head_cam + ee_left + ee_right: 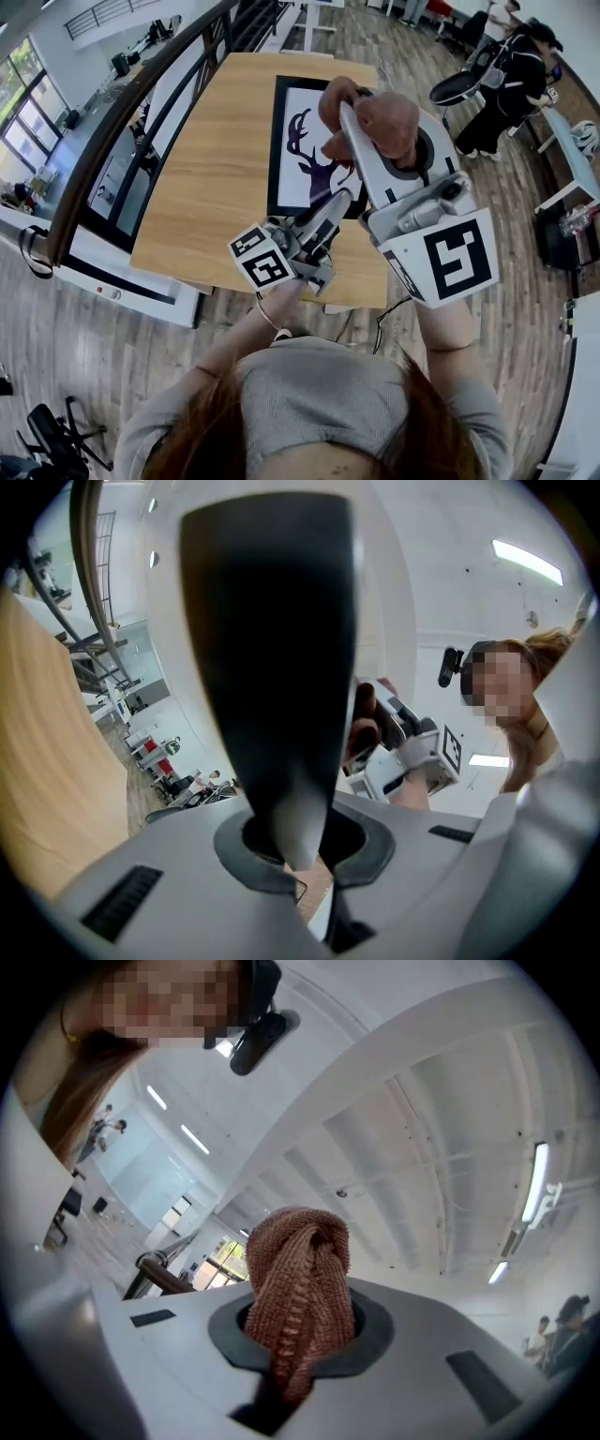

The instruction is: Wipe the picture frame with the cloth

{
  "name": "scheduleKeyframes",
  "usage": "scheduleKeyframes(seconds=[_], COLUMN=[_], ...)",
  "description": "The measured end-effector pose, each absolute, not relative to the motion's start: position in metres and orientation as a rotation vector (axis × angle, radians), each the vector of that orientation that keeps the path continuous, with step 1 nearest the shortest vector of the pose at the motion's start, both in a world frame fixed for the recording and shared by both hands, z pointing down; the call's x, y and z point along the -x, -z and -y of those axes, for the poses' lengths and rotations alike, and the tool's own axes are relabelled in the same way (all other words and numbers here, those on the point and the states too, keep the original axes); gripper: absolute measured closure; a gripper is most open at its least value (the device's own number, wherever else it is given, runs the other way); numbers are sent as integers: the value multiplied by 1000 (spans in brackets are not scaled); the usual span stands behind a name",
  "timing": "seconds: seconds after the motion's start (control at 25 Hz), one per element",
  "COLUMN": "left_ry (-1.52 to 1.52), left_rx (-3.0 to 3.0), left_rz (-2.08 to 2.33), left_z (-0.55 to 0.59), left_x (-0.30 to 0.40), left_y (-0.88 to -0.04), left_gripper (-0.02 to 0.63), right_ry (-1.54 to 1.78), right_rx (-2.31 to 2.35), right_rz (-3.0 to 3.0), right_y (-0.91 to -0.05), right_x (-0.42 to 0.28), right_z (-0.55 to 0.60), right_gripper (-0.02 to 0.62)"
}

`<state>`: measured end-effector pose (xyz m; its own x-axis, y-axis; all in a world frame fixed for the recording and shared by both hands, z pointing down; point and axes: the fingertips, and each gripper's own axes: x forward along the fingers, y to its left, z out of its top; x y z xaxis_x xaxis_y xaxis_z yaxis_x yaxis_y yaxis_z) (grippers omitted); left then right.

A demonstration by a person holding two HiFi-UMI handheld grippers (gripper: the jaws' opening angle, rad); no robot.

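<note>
The right claw (354, 114) was closed on a reddish-brown knitted cloth (386, 120). In the right gripper view this claw (295, 1340) had the cloth (300, 1260) bunched between its jaws, and the bundle stood up from them as a rounded lump. Behind it there was only a white ceiling with long lamps (536, 1185).

In the head view the cloth covered a part of the right border of a flat rectangular picture frame (300, 141), which had a black border, a white mat and a dark purple deer silhouette. Whether the cloth touched the picture frame, I could not tell.

The left claw (337, 202) was almost fully closed and pinched the near right corner of the picture frame. In the left gripper view this claw (291, 850) had the frame (267, 639) between its jaws. The frame was seen there nearly edge-on, as a broad dark band that rose to the top of the picture.

The picture frame was over the light wooden worktop (202, 178), with its long sides running away from the person. Whether the pinched corner rested on the worktop was not possible to see.

The white cube with black square markers (262, 260) on the left claw was just beside the bigger cube (455, 258) on the right one. At the top right of the head view, well apart from the worktop, a person in dark clothes (506, 89) stood on the wooden floor (525, 309).
</note>
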<state>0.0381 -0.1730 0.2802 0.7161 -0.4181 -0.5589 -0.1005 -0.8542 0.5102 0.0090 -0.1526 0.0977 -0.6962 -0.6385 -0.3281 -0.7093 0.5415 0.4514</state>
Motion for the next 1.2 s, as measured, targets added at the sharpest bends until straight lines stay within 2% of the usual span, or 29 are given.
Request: scheduleKeyframes(seconds=[0.16, 0.36, 0.68, 1.2], left_ry=[958, 921, 945, 860], left_rx=[-2468, -2506, -2512, -2528], left_rz=[382, 391, 377, 434], left_z=[183, 180, 179, 182], left_x=[-46, -52, -51, -53], left_y=[-268, -269, -263, -278], left_gripper=[575, 575, 575, 578], right_ry=[-1150, -1266, -1321, -1167], right_rx=[1235, 1299, 1272, 1181], right_rz=[-2581, -2697, -2822, -3011], right_y=[-59, -87, -123, -171], right_x=[13, 37, 57, 60], right_z=[186, 210, 213, 196], right_gripper=[551, 551, 551, 549])
